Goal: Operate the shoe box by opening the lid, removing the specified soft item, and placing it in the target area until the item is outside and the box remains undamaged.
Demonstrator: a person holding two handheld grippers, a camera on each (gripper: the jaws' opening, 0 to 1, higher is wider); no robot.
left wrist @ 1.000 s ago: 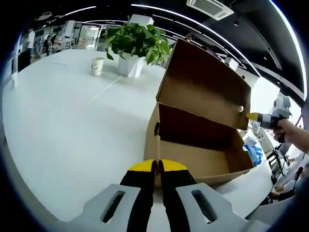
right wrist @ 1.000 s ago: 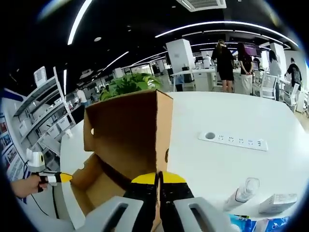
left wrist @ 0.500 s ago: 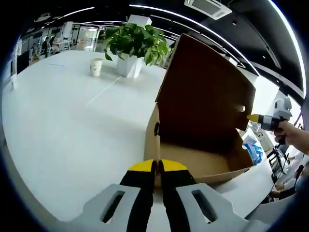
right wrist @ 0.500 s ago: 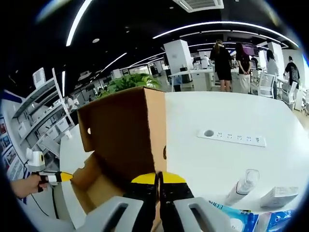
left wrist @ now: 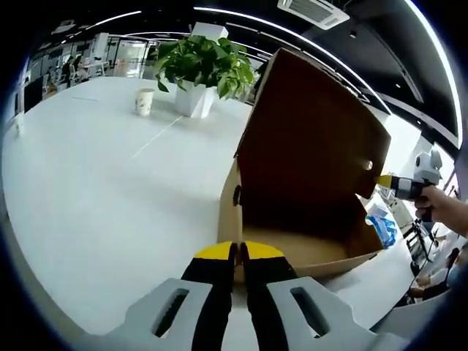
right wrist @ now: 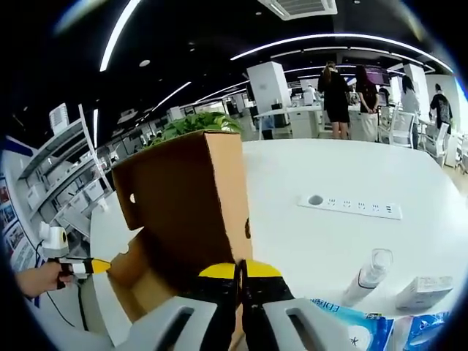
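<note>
Left claw [left wrist: 239, 252]: jaws pressed together with no visible gap, pinching the box's near wall edge just ahead of the yellow tips; seemingly there to steady the box against the table.
Right claw [right wrist: 239, 270]: jaws likewise closed tight, tips on the cardboard edge at the lid's corner; apparently holding the lid up. Seen also beyond the box from the left gripper view, yellow tip touching the lid's far edge near a small hole.
Box [left wrist: 307, 248]: straight ahead of the left claw, touching it; open, bottom tray resting on the table.
Lid [left wrist: 311, 139]: raised above and beyond the left claw, swung up on its rear hinge, close to upright; brown inside facing the claw.
Soft item: cannot tell; visible part of the box floor looks bare, the rest hidden behind walls and lid.
Table [left wrist: 95, 183]: white, spread to the left of the left claw.
Plant [left wrist: 201, 66]: well beyond the left claw, up and left, past the box.
Cup [left wrist: 145, 101]: left of the plant, far from the claw.
Power strip [right wrist: 349, 207]: right of and beyond the right claw, apart from the box.
Bottle [right wrist: 369, 274]: lying near the right claw's right side.
Step, as judged: lid opening nearly finished; item removal not yet begun.
Risk: tearing the hinge if the lid is pushed further back.
</note>
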